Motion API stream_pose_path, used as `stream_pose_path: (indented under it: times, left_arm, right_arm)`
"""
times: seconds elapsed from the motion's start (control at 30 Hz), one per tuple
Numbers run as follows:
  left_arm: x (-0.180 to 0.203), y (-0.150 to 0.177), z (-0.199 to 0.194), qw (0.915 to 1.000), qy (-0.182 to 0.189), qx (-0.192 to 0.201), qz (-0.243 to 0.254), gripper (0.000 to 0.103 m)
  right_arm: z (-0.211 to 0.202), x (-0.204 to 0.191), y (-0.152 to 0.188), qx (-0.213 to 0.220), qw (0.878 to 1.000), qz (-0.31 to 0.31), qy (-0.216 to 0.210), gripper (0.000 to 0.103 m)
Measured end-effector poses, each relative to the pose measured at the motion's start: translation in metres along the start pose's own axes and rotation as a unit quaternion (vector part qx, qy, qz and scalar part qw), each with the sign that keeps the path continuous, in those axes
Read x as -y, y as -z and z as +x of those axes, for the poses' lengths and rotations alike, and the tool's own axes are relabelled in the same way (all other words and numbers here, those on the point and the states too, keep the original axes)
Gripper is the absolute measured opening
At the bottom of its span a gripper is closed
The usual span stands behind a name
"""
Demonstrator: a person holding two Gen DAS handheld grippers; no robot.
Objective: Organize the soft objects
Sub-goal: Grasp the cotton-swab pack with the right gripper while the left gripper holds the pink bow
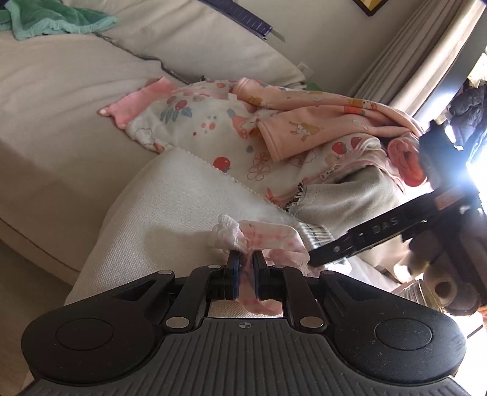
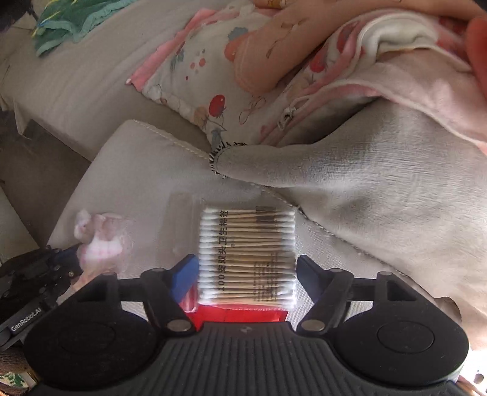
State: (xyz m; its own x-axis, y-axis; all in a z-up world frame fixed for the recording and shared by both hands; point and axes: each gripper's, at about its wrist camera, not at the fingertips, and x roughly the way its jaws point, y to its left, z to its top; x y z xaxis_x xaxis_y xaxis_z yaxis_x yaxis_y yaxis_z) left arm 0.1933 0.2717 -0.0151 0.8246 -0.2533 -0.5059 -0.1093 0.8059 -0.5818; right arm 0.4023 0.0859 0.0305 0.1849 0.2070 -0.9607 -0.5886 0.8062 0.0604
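My left gripper (image 1: 246,259) is shut on a small pink-and-white frilly sock (image 1: 261,239) and holds it over the cream sofa arm (image 1: 170,207). The sock also shows at the left of the right wrist view (image 2: 100,240), in the left gripper (image 2: 68,260). My right gripper (image 2: 246,268) is open, its fingers either side of a clear packet of cotton swabs (image 2: 246,256) lying on the sofa arm (image 2: 137,170). The right gripper shows in the left wrist view (image 1: 310,260) beside the sock. A heap of pink and printed baby clothes (image 1: 243,128) lies behind.
A grey garment (image 2: 365,182) lies on the sofa arm just past the swabs. A green towel (image 1: 54,18) lies on the sofa seat (image 1: 61,106) at the far left. Curtains (image 1: 411,67) and a bright window are to the right.
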Motion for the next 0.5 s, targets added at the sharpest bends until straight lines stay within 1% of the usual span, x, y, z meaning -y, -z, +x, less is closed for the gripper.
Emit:
stream_pose_path:
  times: [0.07,0.1,0.13,0.17,0.2,0.23,0.27,0.33,0.4,0.5]
  left_arm:
    - [0.000,0.000,0.001,1.0000,0.000,-0.001,0.000,0.012]
    - [0.000,0.000,0.001,1.0000,0.000,0.000,0.000,0.012]
    - [0.000,0.000,0.001,1.0000,0.000,0.000,0.000,0.012]
    - [0.001,0.000,0.000,1.0000,-0.002,0.003,0.000,0.012]
    - [0.001,0.000,-0.001,1.0000,-0.001,0.006,0.001,0.011]
    - [0.001,-0.001,-0.002,1.0000,-0.001,0.010,0.000,0.011]
    - [0.001,-0.002,-0.004,0.9999,-0.004,0.013,-0.003,0.011]
    - [0.002,-0.007,-0.013,0.9998,-0.003,0.015,-0.010,0.011]
    - [0.008,-0.014,-0.033,0.9995,0.009,0.026,-0.014,0.011]
    - [0.028,-0.025,-0.071,0.9989,0.019,0.041,0.014,0.011]
  right_arm:
    - [0.010,0.002,-0.003,-0.018,1.000,0.004,-0.008,0.082]
    - [0.012,0.002,-0.003,-0.012,1.000,0.000,-0.006,0.086]
    - [0.012,0.000,-0.003,-0.006,1.000,-0.006,-0.003,0.086]
    - [0.012,-0.001,-0.002,-0.003,1.000,-0.008,-0.004,0.084]
    - [0.009,-0.001,-0.001,0.000,1.000,-0.005,-0.008,0.076]
    - [0.006,0.001,0.000,0.001,1.000,0.001,-0.012,0.074]
    - [0.001,0.002,0.001,0.005,1.000,0.007,-0.015,0.074]
    - [-0.022,0.001,0.008,0.032,0.999,0.009,-0.008,0.073]
    - [-0.054,-0.004,0.018,0.063,0.998,0.009,-0.006,0.073]
    - [-0.107,-0.013,0.037,0.110,0.994,0.006,-0.012,0.073]
